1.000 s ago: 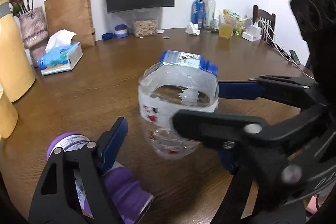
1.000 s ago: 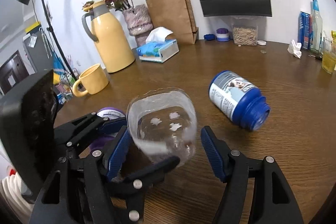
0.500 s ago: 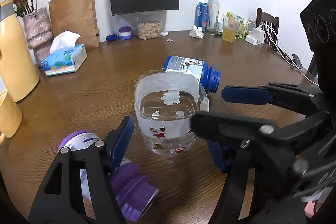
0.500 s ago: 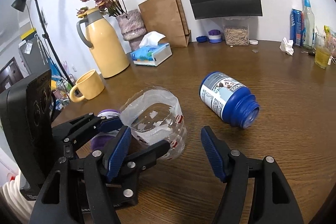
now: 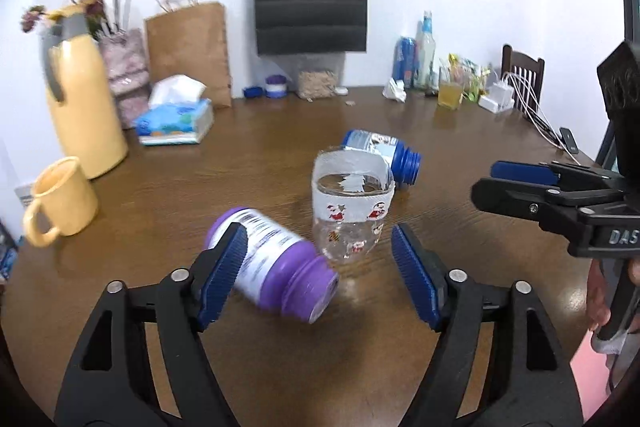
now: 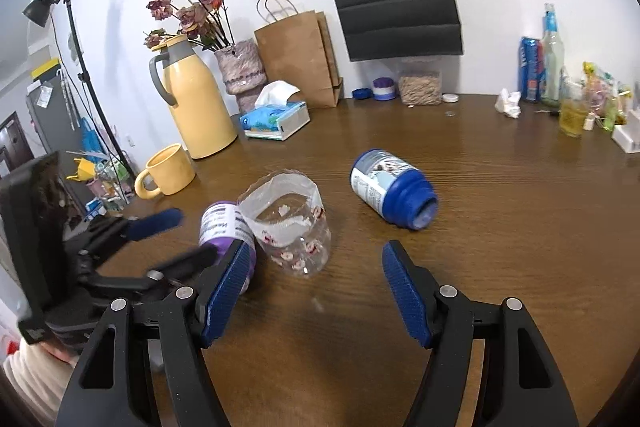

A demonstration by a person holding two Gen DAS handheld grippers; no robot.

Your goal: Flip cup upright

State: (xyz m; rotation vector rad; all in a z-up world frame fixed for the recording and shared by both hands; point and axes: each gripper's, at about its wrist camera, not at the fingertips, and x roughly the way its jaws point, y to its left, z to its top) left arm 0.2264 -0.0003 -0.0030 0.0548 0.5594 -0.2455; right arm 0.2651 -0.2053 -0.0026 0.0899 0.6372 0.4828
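The clear plastic cup [image 5: 349, 211] with small cartoon prints stands upright on the brown table, mouth up; it also shows in the right wrist view [image 6: 289, 227]. My left gripper [image 5: 320, 273] is open and empty, drawn back just short of the cup. My right gripper [image 6: 316, 295] is open and empty, also near the cup and apart from it. The right gripper shows in the left wrist view [image 5: 520, 183], and the left gripper in the right wrist view [image 6: 160, 239].
A purple bottle [image 5: 276, 263] lies on its side beside the cup. A blue bottle [image 6: 390, 187] lies behind it. A yellow mug [image 6: 168, 171], yellow thermos [image 6: 196, 99], tissue box [image 6: 276, 119], paper bags and drinks stand along the table's far side.
The cup was held tilted in the air between both grippers; it now stands upright on the table. Both grippers have let go and pulled back.
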